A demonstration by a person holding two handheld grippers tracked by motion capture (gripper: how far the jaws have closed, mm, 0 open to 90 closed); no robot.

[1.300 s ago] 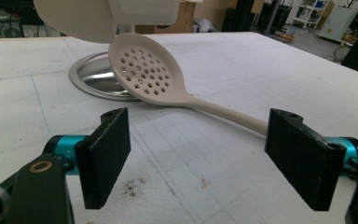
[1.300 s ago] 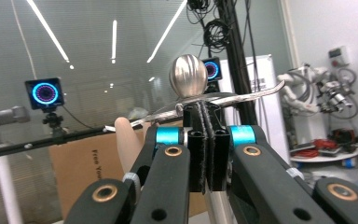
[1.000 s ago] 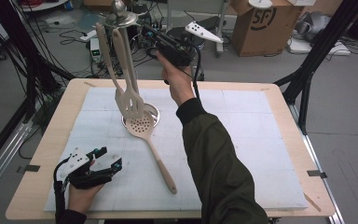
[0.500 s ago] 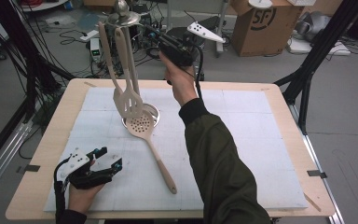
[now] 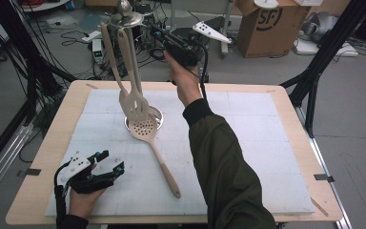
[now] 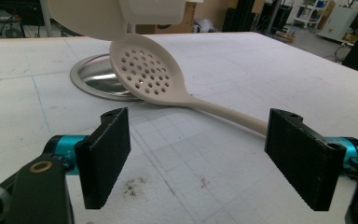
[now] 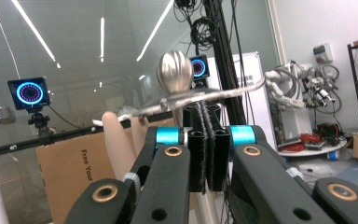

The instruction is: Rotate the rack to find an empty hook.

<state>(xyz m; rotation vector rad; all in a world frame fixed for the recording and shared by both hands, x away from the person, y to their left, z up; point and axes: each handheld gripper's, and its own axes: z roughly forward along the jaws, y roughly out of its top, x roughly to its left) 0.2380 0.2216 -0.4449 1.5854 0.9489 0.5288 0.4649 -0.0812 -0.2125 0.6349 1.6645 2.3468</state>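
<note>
A metal utensil stand rises from a round base at the back of the white mat. Two beige utensils hang from its top, one of them a slotted spatula. A beige perforated spoon lies on the mat, its bowl propped on the base and its handle pointing toward the front. My right gripper is raised just right of the stand's top, with its jaws shut together and nothing visible between them; its own view has the ball finial right behind the pads. My left gripper rests open at the front left, facing the spoon.
The white mat covers most of the wooden table. Black frame poles stand around the table. A cardboard box and cables lie on the floor behind it.
</note>
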